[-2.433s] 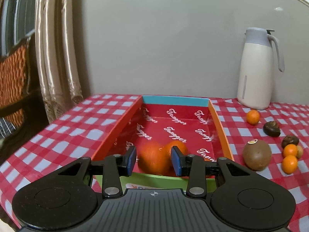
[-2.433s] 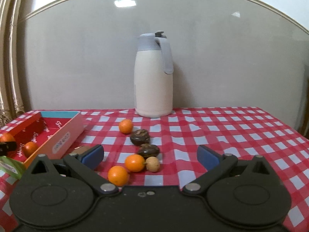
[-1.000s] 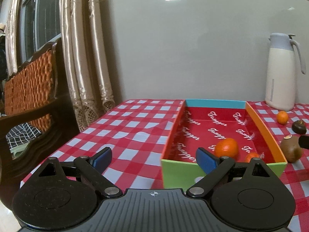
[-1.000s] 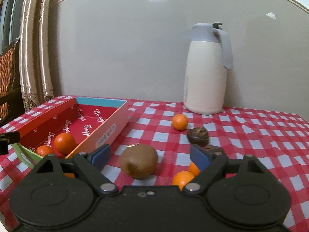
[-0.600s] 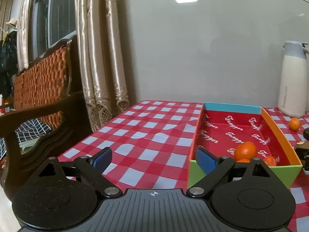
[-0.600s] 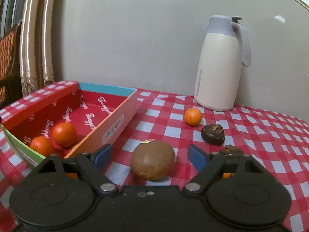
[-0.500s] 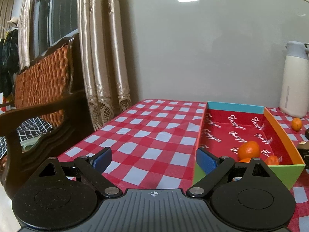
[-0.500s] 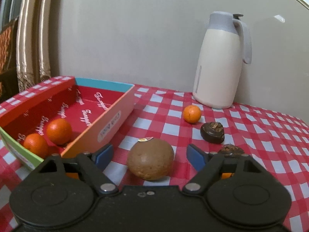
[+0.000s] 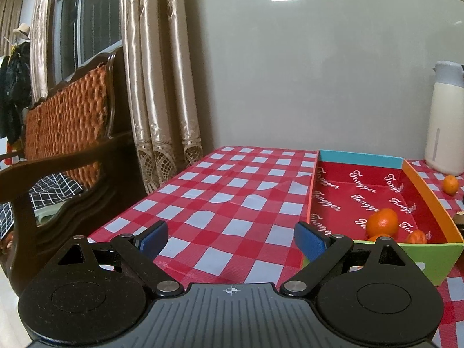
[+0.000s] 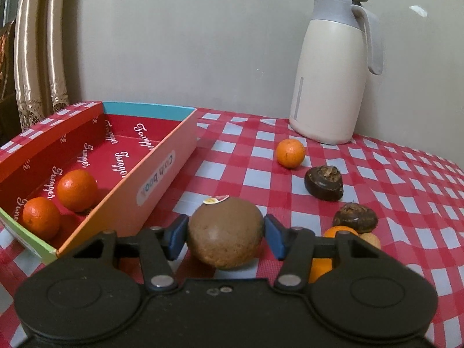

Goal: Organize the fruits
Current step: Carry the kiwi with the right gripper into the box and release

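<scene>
On a red-and-white checked desk (image 10: 377,168) against a grey wall, right gripper (image 10: 223,233) jaws closing around the round brown stickered fruit (image 10: 224,232), pads apparently just touching; liable to squirt forward off rounded sides toward the dark chestnut-like pieces (image 10: 324,183); left gripper (image 9: 230,239) wide, empty.

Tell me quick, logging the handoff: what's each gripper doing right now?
Left gripper: open, holding nothing, over the checkered tablecloth.
Right gripper: jaws closing around the brown round fruit, pads at its sides.
</scene>
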